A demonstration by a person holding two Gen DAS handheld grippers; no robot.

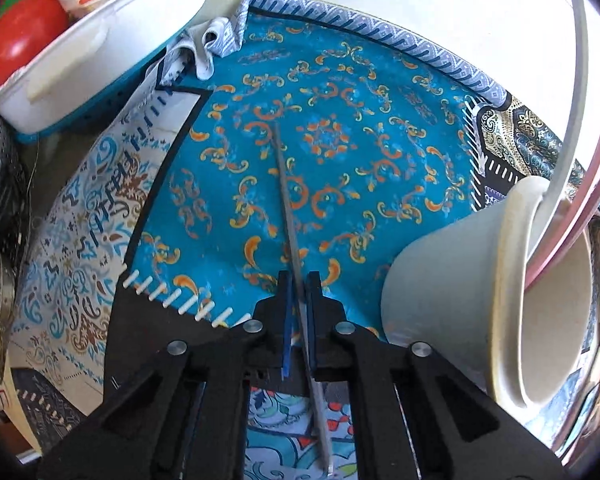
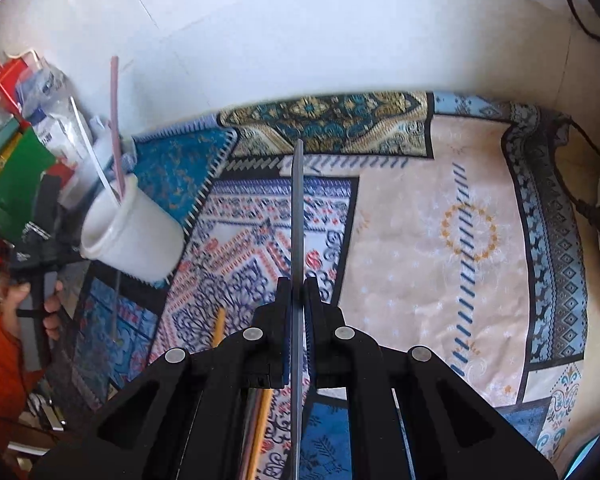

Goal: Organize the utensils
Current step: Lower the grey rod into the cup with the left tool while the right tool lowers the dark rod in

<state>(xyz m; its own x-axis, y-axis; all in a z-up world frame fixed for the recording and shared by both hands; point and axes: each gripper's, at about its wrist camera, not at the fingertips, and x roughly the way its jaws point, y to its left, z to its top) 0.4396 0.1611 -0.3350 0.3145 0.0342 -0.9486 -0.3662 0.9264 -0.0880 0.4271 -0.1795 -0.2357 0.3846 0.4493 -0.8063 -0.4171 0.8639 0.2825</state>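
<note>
Left hand-held gripper [image 1: 299, 284] is clamped on a thin grey utensil [image 1: 286, 200] pointing out over the teal patterned cloth [image 1: 380, 160]. Right hand-held gripper [image 2: 299, 288] pinches a flat grey utensil [image 2: 298, 208] edge-on. Farther left, a white cup [image 2: 136, 232] holds pink and white utensils.

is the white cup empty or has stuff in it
Not empty: the white cup holds a pink stick and a white one poking above its rim.
</note>
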